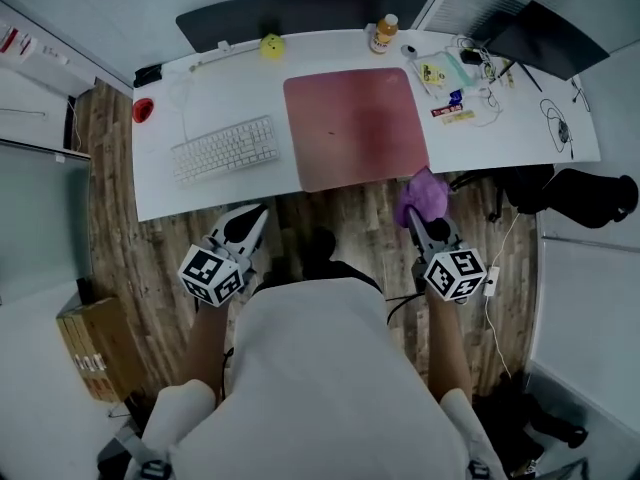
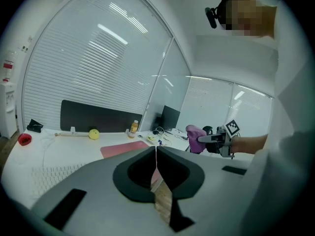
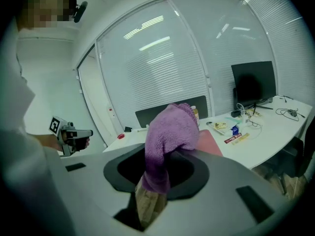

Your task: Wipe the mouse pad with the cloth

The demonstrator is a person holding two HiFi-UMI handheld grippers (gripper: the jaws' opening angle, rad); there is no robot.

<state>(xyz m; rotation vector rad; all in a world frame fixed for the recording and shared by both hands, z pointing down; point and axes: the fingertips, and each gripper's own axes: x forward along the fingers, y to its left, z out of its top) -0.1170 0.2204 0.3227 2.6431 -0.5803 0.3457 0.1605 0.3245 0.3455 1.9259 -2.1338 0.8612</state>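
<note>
The dull red mouse pad [image 1: 353, 125] lies flat on the white desk [image 1: 220, 183], right of the keyboard. My right gripper [image 1: 418, 216] is shut on a purple cloth [image 1: 425, 194], held off the desk's front edge just below the pad's near right corner. In the right gripper view the cloth [image 3: 170, 136] bunches up between the jaws and hides the fingertips. My left gripper [image 1: 256, 218] hangs below the desk edge, under the keyboard, its jaws shut with nothing in them [image 2: 156, 154]. The pad [image 2: 125, 148] shows ahead in the left gripper view.
A white keyboard [image 1: 225, 148] lies left of the pad. At the desk's back stand a yellow ball [image 1: 271, 46], an orange bottle [image 1: 383, 34] and a red cup [image 1: 144, 109]. Cables and small items [image 1: 460, 78] crowd the right side. A cardboard box [image 1: 92, 350] sits on the floor.
</note>
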